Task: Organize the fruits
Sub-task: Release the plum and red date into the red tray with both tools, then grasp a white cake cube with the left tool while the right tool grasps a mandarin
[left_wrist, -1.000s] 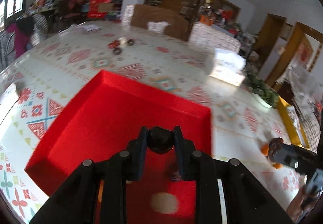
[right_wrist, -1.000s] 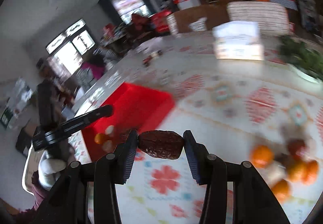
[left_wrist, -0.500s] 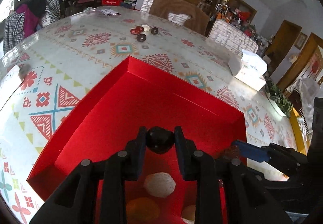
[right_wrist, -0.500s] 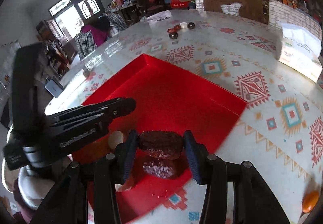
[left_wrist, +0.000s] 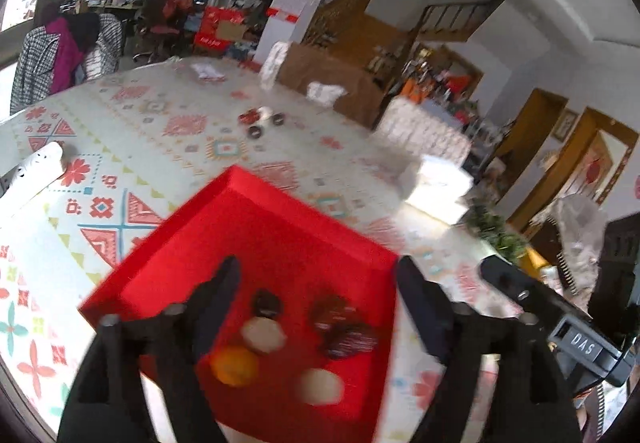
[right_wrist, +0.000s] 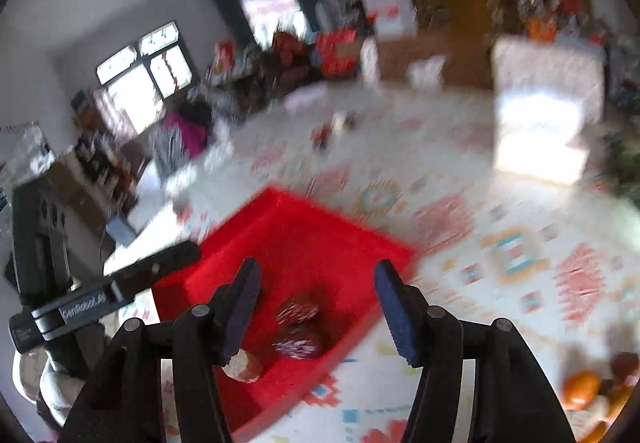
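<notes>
A red tray [left_wrist: 280, 227] lies on the patterned table and also shows in the right wrist view [right_wrist: 304, 231]. In it lie a small dark fruit [left_wrist: 266, 303], two wrinkled red dates [left_wrist: 348, 339], two pale round fruits [left_wrist: 262, 335] and an orange one [left_wrist: 234, 367]. My left gripper [left_wrist: 320, 307] is open and empty above the tray. My right gripper [right_wrist: 316, 307] is open and empty above the tray's near corner, over the two dates [right_wrist: 298, 327]. A loose pile of orange and dark fruits [right_wrist: 592, 387] lies at the right edge of the right wrist view.
A white tissue box [left_wrist: 436, 187] stands on the table beyond the tray, also in the right wrist view [right_wrist: 536, 147]. Small round items [left_wrist: 260, 121] lie at the far middle. A white object [left_wrist: 32, 171] sits at the left edge. A green plant [left_wrist: 496, 231] stands at the right.
Both grippers have opened. The dark fruit left the left jaws and the date left the right jaws; both now lie in the tray. Both grippers have risen and pulled back.
</notes>
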Motion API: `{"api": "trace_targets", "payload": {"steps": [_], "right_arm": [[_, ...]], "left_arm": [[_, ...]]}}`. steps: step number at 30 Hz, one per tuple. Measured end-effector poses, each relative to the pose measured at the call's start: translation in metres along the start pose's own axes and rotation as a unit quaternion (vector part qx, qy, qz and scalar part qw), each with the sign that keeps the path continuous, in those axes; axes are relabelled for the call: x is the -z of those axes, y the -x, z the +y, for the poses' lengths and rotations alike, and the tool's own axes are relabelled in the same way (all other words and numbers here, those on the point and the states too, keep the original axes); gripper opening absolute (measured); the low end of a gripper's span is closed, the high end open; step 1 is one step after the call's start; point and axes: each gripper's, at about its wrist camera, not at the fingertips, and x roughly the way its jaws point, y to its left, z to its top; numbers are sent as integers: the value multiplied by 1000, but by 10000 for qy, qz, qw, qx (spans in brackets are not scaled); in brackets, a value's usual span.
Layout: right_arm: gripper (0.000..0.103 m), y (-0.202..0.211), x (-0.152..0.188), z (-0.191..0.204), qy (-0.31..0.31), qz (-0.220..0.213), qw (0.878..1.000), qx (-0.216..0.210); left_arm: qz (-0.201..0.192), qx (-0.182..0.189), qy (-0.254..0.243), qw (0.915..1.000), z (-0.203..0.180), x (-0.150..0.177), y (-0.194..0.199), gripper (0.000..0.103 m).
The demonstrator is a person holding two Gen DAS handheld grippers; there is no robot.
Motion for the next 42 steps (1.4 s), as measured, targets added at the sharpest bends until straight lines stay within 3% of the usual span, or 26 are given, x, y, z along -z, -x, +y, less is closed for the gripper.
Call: {"api": "trace_targets", "payload": {"steps": [1,3,4,7,10,13,15,16,20,22,23,28,32,37,42], "right_arm": [[66,22,1,-2,73,-298,9993,193],[94,56,6,-10,158,-706,9964,450],[100,68,9,-15,182,-841,9949,533],[103,98,25,-47,103,-573,9952,793],[103,121,46,-96,-549,-95,9944,899],[87,144,75,-142,-999,153,9878,1184],[58,148,92,-159,-1159,392,9826,1398],[55,150,100,-166,-1236,492,9810,1414],[54,146,122,-175,-1300,707,9800,1334],[54,132,118,-176,-1233,780,9809,1283],[54,127,118,-177,-1204,820,9813,1256],[54,102,119,-180,-1137,943,9811,1252],[40,92,120,-182,-1145,957,9820,1159],[39,102,125,-182,-1203,876,9831,1070],[39,130,131,-195,-1486,535,9811,1113]], "left_arm": [[-67,107,10,9999,-9,3,6,91],[-147,382,20,9992,-24,9,14,91],[-156,505,35,9986,-31,12,17,91],[-83,777,47,9969,-53,26,18,91],[78,869,-47,9962,-74,41,10,91],[281,892,-105,9956,-90,53,-3,91],[450,929,-113,9946,-101,63,-13,91],[545,957,-140,9938,-108,68,-19,91],[721,1035,-388,9913,-129,83,-27,88],[805,1111,-524,9892,-137,87,-27,70],[857,1139,-585,9881,-140,89,-27,68],[941,1070,-695,9874,-143,92,-31,67],[1098,992,-801,9857,-151,97,-47,67],[1337,936,-967,9818,-167,103,-68,67],[1697,1065,-1253,9717,-198,118,-95,67]]}}
